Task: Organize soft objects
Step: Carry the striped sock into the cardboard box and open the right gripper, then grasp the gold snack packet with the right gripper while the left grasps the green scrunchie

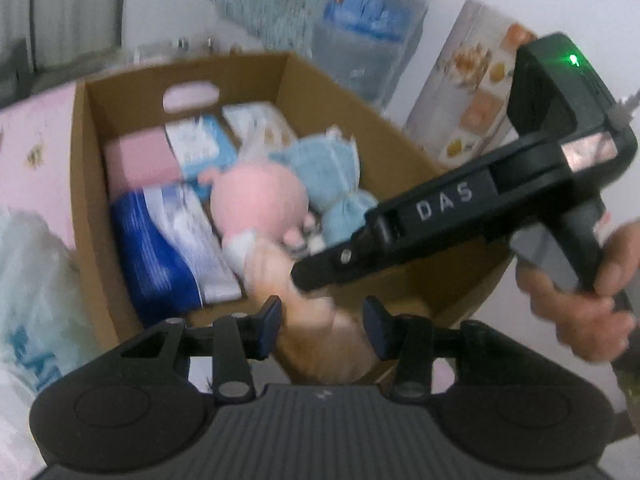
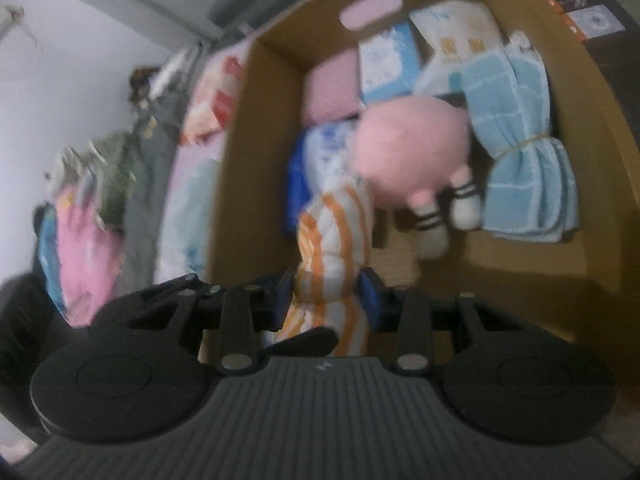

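Note:
An orange-and-white striped soft item (image 2: 332,240) hangs over the near edge of the open cardboard box (image 1: 80,184). My right gripper (image 2: 328,300) is shut on it, pads pressed into both sides. In the left wrist view the same item (image 1: 316,344) is a blurred peach shape between my left gripper's (image 1: 324,324) pads, which touch it on both sides. The right gripper (image 1: 304,274) comes in from the right, held by a hand (image 1: 580,308). Inside the box (image 2: 236,168) lie a pink plush (image 1: 256,200) (image 2: 412,152), a tied blue towel bundle (image 1: 328,168) (image 2: 520,120) and tissue packs (image 1: 160,248).
The box stands on a pink bed sheet (image 1: 36,148). A pale plastic bag (image 1: 32,280) lies left of it, a printed carton (image 1: 472,92) and wrapped packs (image 1: 368,32) stand behind. In the right wrist view a pile of clothes (image 2: 88,208) sits far left.

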